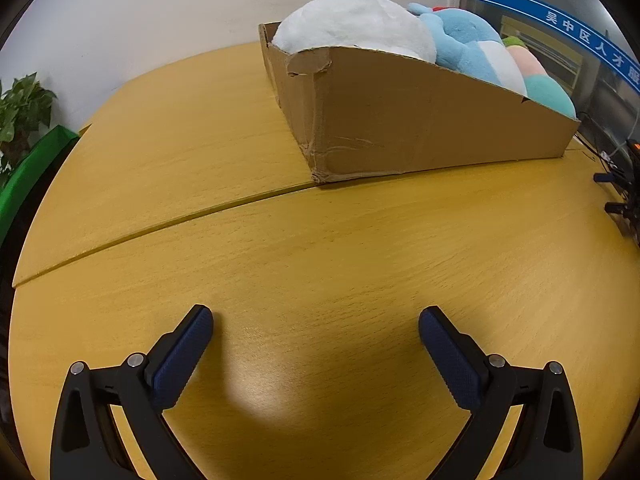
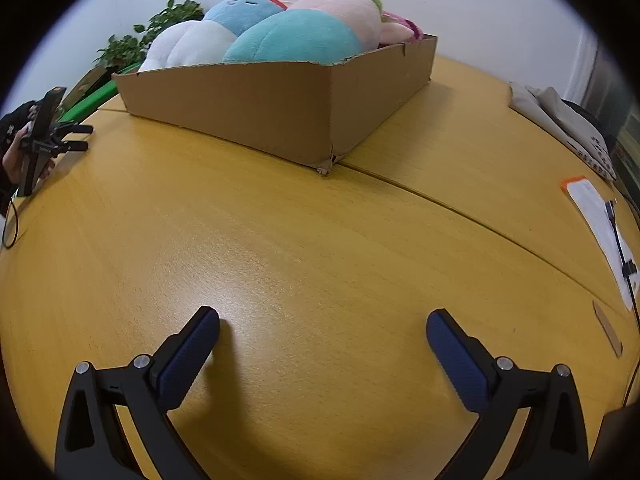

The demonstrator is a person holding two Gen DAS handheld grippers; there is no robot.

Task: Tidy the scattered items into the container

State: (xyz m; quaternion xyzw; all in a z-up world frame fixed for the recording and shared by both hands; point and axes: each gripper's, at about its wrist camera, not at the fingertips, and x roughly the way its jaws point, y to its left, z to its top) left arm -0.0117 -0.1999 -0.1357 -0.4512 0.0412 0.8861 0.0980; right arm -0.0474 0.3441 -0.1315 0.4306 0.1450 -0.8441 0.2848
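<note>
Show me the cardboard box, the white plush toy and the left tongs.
cardboard box (image 1: 420, 120): left wrist view, on its long side wall.
white plush toy (image 1: 352, 24): left wrist view, on its rounded top.
left tongs (image 1: 316, 322): left wrist view, midway between the open fingertips.

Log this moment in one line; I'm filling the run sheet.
left gripper: open, empty | right gripper: open, empty | plush toys: in cardboard box | table: no toys seen

A yellow wooden table (image 1: 320, 240) stands before a white wall (image 1: 160, 12), beside a potted plant (image 1: 20, 112).
</note>
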